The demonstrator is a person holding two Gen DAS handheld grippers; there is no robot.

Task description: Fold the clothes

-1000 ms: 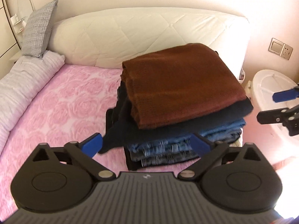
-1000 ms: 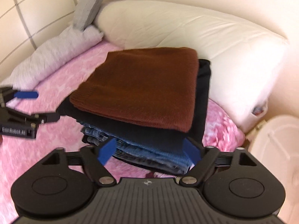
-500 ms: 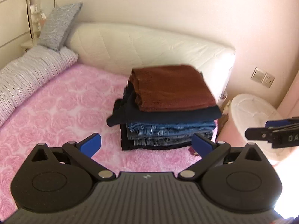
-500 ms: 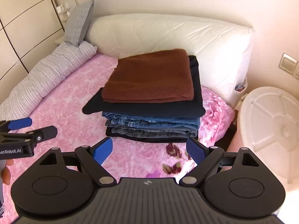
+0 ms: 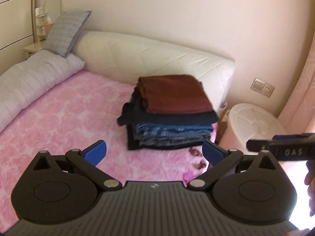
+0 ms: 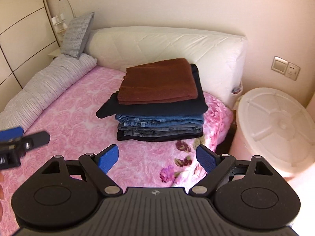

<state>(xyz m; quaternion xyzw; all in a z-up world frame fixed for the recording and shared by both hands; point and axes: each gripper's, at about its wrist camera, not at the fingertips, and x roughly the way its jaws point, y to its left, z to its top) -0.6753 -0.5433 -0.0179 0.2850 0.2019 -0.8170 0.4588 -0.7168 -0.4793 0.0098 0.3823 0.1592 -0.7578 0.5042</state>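
Both hand-held grippers (image 5: pixel 154 153) (image 6: pixel 157 158) gape empty before stacked folded clothes (image 6: pixel 157 100).

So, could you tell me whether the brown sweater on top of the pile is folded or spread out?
Folded: the brown sweater lies as a neat rectangle, layered edges showing, on the pile.

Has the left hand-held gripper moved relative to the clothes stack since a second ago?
Yes. The left hand-held gripper has backed away from the clothes stack, which now looks smaller and farther.
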